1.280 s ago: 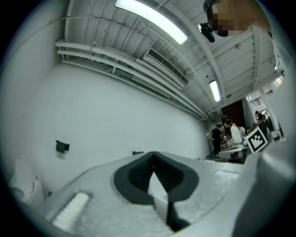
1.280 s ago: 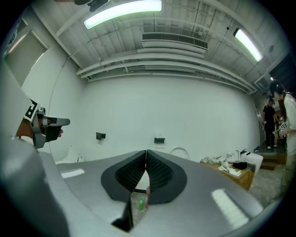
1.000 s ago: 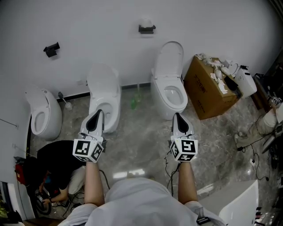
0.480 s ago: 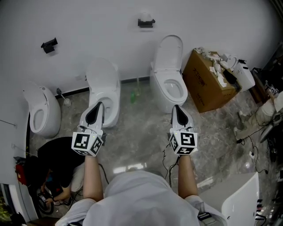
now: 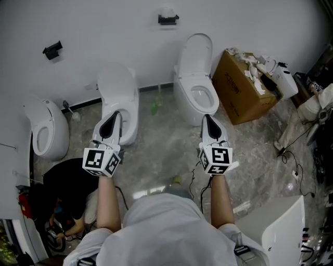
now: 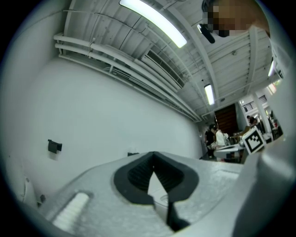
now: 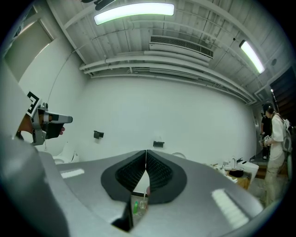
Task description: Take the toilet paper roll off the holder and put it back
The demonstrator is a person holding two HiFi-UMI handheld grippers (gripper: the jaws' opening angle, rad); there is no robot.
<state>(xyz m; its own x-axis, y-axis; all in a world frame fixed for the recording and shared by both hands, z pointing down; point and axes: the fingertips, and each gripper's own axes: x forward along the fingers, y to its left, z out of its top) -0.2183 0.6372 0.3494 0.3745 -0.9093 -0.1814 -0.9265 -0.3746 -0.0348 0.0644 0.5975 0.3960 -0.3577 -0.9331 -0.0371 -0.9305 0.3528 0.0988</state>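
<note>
Toilet paper roll [image 5: 167, 11], small, white and round, sits on its little black holder [image 5: 168, 20] up on the smooth white wall [image 5: 104, 26]. It is too small to see more of it. It is well apart from both tools. Below it stands a shiny white toilet [image 5: 195, 88] with its lid up and its oval bowl showing. Beside that one is a toilet with its lid down [image 5: 118, 98], and a green bottle [image 5: 155, 108] stands on the floor between them. The floor [image 5: 161, 150] is grey stone with cloudy marks. A brown cardboard box [image 5: 239, 96] with white bits on top stands near the open toilet. Another black holder [image 5: 52, 50] is on the wall further to the left. The left gripper [image 5: 116, 115] and the right gripper [image 5: 207, 118] are held out side by side over the floor. Each has grey sides, black ridged pads and a cube with black and white squares. Both are pinched tight at the tips with nothing in them.
</note>
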